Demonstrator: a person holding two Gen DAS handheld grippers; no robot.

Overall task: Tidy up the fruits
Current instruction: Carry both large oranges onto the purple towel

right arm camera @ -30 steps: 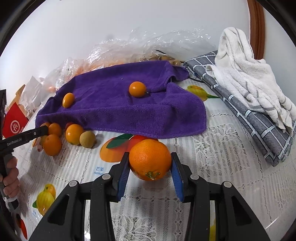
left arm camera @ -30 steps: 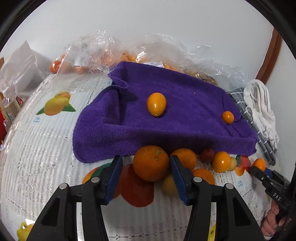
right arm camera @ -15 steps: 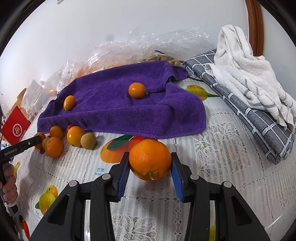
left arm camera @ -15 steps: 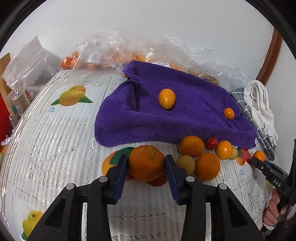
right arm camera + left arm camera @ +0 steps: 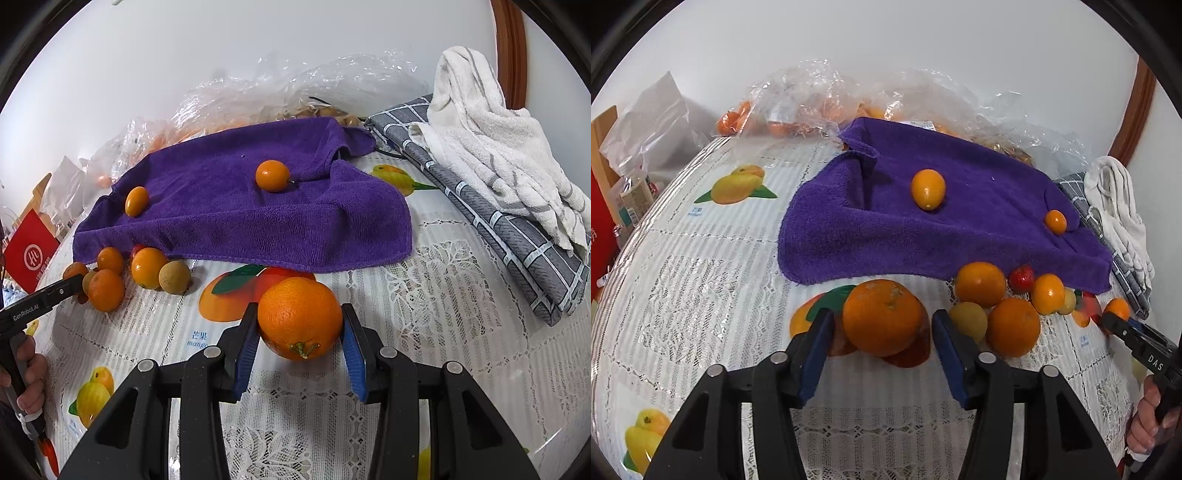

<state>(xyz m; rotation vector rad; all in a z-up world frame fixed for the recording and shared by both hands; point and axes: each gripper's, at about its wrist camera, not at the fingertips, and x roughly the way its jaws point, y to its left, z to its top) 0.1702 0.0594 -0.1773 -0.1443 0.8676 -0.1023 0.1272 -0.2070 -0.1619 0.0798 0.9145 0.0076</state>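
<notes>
**Left gripper lets go of its orange; right one keeps its grip**

The left gripper [image 5: 882, 319] sits low over the lace tablecloth [image 5: 701, 295] and points toward the purple towel [image 5: 960, 221]. Its blue pads [image 5: 816, 354] are spread, with a visible gap on each side of the large orange [image 5: 882, 314] between them. That orange rests on the cloth over a printed fruit picture, just left of the loose pile of small fruits [image 5: 980, 284] at the towel's near edge.

The right gripper [image 5: 299, 314] is also low and level. Its pads press both sides of a second orange [image 5: 300, 317], stem end facing the camera. Whether this orange touches the cloth cannot be told.

Two small fruits lie on the towel: an oval one [image 5: 928, 189] and a round one [image 5: 1055, 221].

Change from half a second ago: the left pads were tight on the orange then and have now parted. The orange is in about the same spot in front of the towel. The right gripper's hold and position look unchanged.
</notes>
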